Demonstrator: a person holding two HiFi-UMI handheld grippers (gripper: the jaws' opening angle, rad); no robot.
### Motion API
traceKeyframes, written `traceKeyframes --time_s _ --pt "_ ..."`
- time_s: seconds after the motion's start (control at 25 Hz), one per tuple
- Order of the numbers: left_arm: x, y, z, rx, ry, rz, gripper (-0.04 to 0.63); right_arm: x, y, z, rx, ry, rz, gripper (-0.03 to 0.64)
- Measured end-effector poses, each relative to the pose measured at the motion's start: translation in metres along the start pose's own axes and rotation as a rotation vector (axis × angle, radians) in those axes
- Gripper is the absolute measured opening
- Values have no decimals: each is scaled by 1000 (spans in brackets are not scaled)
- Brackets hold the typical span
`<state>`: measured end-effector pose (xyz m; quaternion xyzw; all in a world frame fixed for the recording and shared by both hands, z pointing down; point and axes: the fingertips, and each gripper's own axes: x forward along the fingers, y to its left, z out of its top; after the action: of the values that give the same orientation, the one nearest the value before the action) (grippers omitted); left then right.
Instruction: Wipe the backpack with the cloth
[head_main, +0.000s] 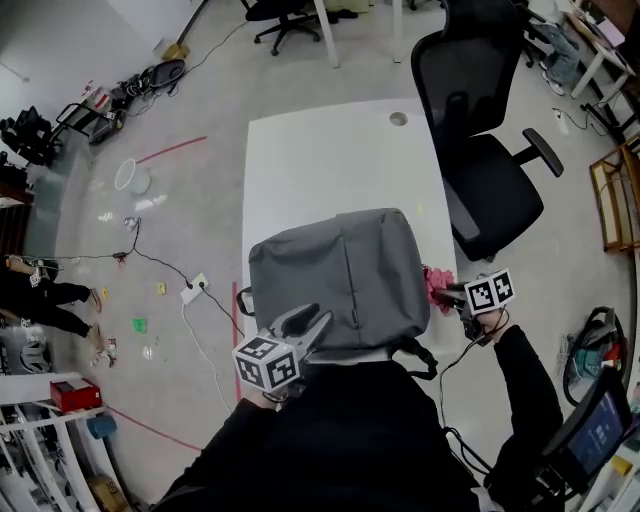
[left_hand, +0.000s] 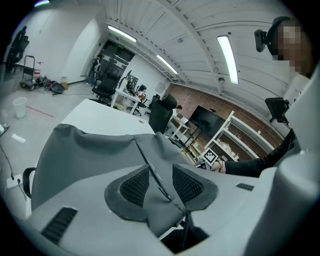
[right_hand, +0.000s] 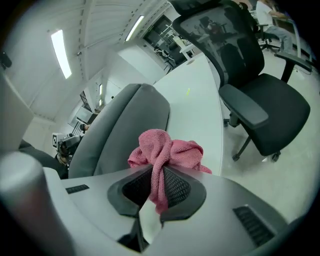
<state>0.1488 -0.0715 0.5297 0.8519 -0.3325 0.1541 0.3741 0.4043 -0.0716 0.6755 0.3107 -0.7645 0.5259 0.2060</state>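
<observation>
risk, backpack: grey, flat on the white table at the person's edge; could slide or bunch if the left gripper, nipping a fold by the zip, slips.
risk, cloth: pink wad pinched in the right gripper, touching the pack's right side; could tug free.
container: backpack only; looks zipped, contents unseen.

Grey fabric backpack flat on the white worktop, at its near end, filling almost the whole width between the left and right edges; a fold of its near side pinched in the left claw. Pink terry cloth bunched into a wad, clamped in the right claw, just beside the backpack's right side, by the worktop's right edge.
</observation>
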Motion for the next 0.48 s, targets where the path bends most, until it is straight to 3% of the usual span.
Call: traceKeyframes --time_s 0.36,0.48 --pt "2 -26 4 56 61 -129 160 -31 59 -128 95 61 -11 55" --pt "-9 -22 2 60 61 -150 160 -27 80 -146 114 25 -20 55"
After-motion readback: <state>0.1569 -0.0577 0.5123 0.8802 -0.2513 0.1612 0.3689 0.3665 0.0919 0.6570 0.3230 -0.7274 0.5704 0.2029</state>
